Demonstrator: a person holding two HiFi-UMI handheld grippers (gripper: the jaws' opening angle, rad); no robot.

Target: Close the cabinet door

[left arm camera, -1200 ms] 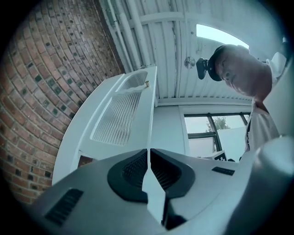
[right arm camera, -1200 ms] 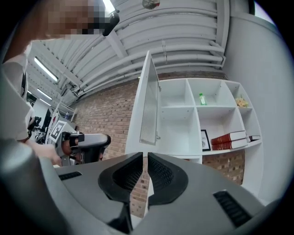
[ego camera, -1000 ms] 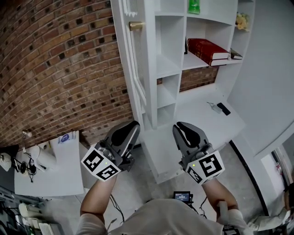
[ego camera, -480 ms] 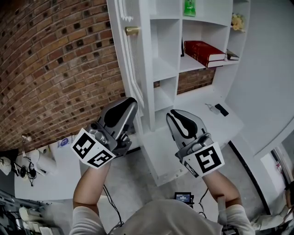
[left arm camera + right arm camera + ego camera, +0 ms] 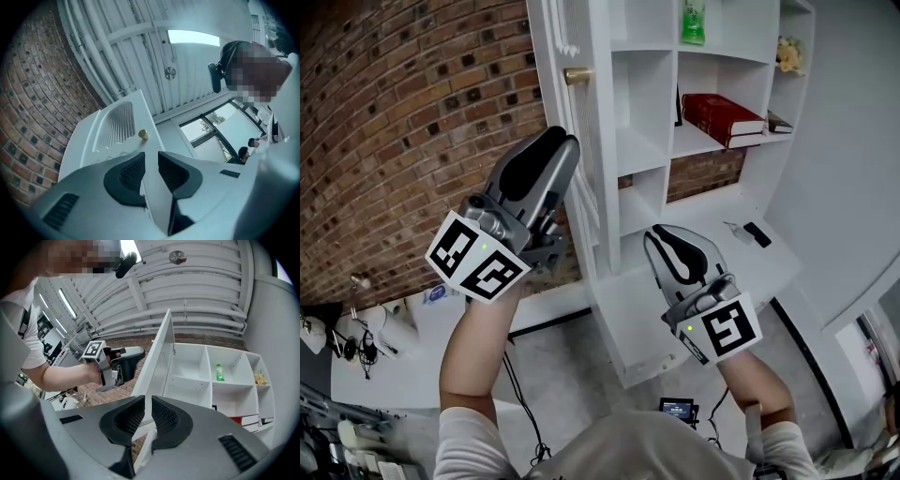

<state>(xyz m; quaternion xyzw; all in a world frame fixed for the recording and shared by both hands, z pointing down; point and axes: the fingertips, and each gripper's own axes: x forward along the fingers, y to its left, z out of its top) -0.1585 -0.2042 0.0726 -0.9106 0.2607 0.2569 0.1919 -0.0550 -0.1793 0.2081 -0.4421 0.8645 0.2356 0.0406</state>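
The white cabinet door [image 5: 592, 159] stands open, edge-on to me, with a brass knob [image 5: 577, 76] on its outer face. My left gripper [image 5: 559, 141] is raised on the brick-wall side of the door, its tips close to the door's face below the knob; touch cannot be told. In the left gripper view the louvred door [image 5: 117, 124] and knob [image 5: 143, 135] lie just beyond the left gripper [image 5: 151, 158], which is shut and holds nothing. My right gripper [image 5: 662, 236] hangs lower, before the bottom shelves, shut and empty. From the right gripper [image 5: 146, 399], the door [image 5: 159, 357] shows edge-on.
The cabinet shelves [image 5: 642, 141] hold a red book [image 5: 727, 111], a green bottle [image 5: 694, 21] and a yellowish item [image 5: 789, 54]. Small dark items lie on the white ledge [image 5: 712, 246]. A brick wall [image 5: 412, 141] runs left; a white table [image 5: 384, 361] stands lower left.
My left gripper has risen from waist height and moved up along the door's outer face toward the knob. The right gripper has stayed low with little movement.
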